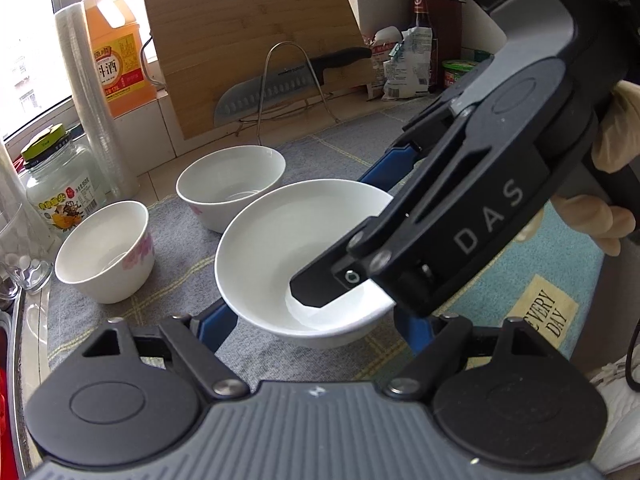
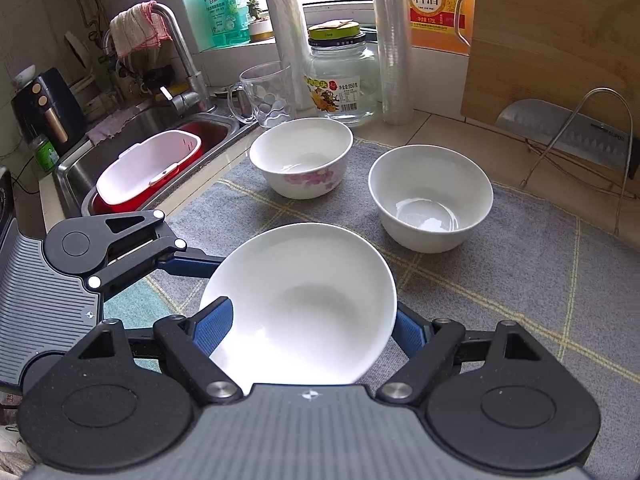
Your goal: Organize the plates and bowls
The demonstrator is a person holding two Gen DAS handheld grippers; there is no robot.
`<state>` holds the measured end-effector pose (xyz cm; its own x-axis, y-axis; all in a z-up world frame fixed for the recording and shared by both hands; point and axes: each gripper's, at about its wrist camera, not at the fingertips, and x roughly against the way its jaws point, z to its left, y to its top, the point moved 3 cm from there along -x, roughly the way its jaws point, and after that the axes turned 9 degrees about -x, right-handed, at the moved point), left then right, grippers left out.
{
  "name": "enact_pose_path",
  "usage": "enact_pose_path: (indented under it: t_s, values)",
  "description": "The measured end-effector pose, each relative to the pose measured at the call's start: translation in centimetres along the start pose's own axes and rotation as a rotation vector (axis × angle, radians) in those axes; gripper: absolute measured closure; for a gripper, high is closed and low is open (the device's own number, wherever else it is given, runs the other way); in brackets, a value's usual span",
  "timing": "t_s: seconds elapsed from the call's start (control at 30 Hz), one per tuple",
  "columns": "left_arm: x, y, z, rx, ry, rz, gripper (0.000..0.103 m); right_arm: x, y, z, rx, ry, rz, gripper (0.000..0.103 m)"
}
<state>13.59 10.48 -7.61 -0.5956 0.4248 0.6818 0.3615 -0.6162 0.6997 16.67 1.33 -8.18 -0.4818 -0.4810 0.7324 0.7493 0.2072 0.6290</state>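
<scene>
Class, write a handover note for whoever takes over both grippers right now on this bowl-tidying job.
Left gripper: fingers on either side of the shallow bowl, apparently gripping it.
Right gripper: closed on the same bowl, one finger inside it and one outside the rim.
The flowered bowl and the plain bowl stand upright and apart on the grey cloth beyond.
Done: nothing is stacked yet.
Left: probably group or nest the three bowls. No flat plate is in view.
</scene>
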Motion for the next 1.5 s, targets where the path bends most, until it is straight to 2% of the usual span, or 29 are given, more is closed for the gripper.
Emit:
enact_pose_path:
  t_s: [0.63, 0.87, 1.27, 1.33, 1.5]
  values:
    - [-4.6, 5.0, -5.2, -0.113, -0.149, -0.047, 0.018, 5.1, -3.7, -7.5, -0.125, -0.145, -0.037, 0.015]
    - [-5.7, 4.9, -5.6, -0.104, -0.164, -0.029, 0.018, 4.9, -4.4, -9.2, -0.149, -0.158, -0.029, 0.015]
    - [-6.4, 4.8, -5.7, -0.097, -0.165, -0.019, 0.018, 4.3, -4.7, -9.6, -0.149, -0.154, -0.011, 0.014]
    - [-6.3, 4.8, -5.9, -0.103, -0.162, -0.02, 0.017, 4.3, -4.6, -9.7, -0.15, -0.152, -0.009, 0.014]
    - [-5.8, 4.7, -5.7, -0.092, -0.164, -0.028, 0.01, 4.5, -4.7, -9.5, -0.138, -0.149, -0.019, 0.0]
